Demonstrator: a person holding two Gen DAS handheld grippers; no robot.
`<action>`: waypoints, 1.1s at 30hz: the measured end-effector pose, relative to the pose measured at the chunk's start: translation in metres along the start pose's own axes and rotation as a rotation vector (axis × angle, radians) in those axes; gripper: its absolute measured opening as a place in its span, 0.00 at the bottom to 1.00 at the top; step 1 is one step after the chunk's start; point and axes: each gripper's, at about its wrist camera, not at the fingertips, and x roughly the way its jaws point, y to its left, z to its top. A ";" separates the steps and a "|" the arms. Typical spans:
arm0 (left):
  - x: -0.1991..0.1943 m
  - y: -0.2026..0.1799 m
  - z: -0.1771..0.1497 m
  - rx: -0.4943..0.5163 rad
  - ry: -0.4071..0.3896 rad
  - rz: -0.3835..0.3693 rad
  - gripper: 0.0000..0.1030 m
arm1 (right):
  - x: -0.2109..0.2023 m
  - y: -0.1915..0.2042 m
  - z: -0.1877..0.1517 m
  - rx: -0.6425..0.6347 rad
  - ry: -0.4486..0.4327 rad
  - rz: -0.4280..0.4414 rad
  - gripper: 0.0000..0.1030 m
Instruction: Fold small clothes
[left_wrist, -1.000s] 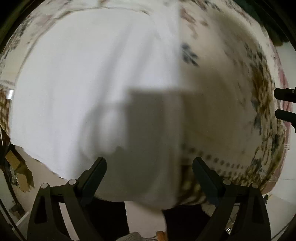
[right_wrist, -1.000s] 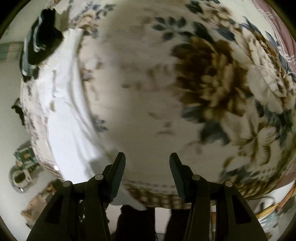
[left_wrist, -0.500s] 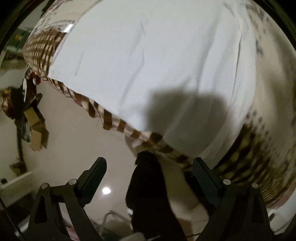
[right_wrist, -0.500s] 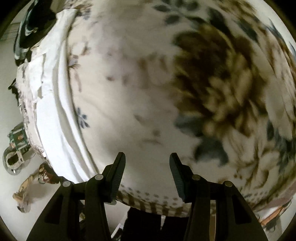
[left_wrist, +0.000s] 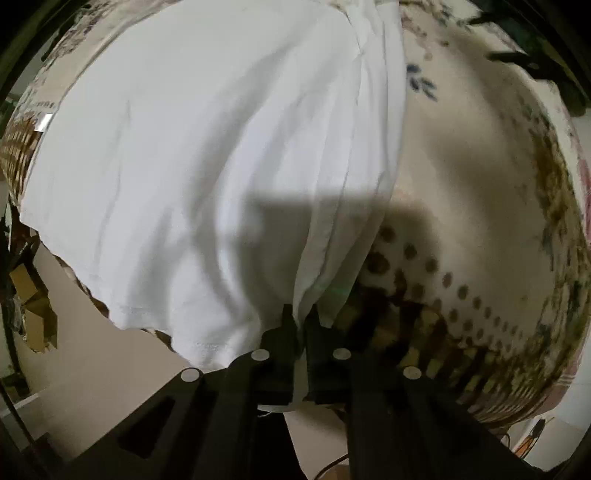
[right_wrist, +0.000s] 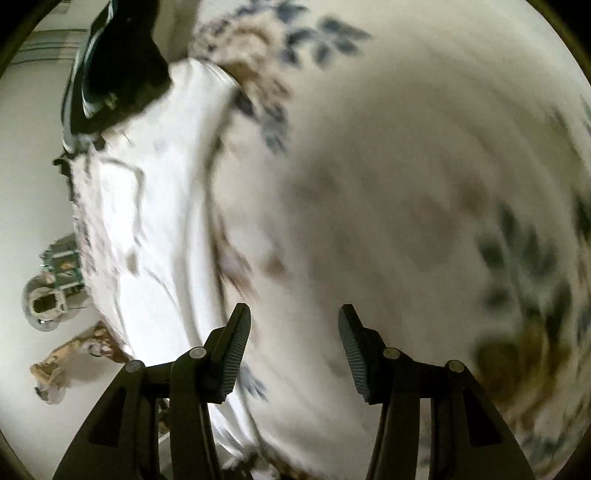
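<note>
A white garment (left_wrist: 207, 166) lies spread on a floral cloth-covered surface (left_wrist: 480, 184). My left gripper (left_wrist: 301, 321) is shut on the garment's near hem, at its right-hand edge by the table's front. In the right wrist view the same white garment (right_wrist: 155, 240) lies along the left side of the surface. My right gripper (right_wrist: 293, 332) is open and empty, over the bare floral cloth (right_wrist: 406, 184) to the right of the garment. That view is blurred.
A dark garment (right_wrist: 110, 62) lies at the far left end of the surface, also dark at the top right of the left wrist view (left_wrist: 535, 55). The floor (left_wrist: 110, 369) lies below the table's front edge, with cardboard pieces (left_wrist: 33, 306) and clutter (right_wrist: 48, 302) on it.
My left gripper was open and has closed on the white garment's hem at the front edge. My right gripper stayed open and swung over the floral cloth.
</note>
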 end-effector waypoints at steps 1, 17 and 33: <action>-0.005 0.004 -0.003 -0.004 -0.011 -0.008 0.02 | 0.004 0.005 0.016 -0.002 -0.008 0.017 0.50; -0.095 0.050 -0.003 -0.068 -0.128 -0.058 0.02 | 0.031 0.073 0.109 0.019 -0.081 0.164 0.03; -0.143 0.225 0.032 -0.224 -0.231 -0.120 0.01 | 0.010 0.336 0.093 -0.293 -0.175 -0.187 0.03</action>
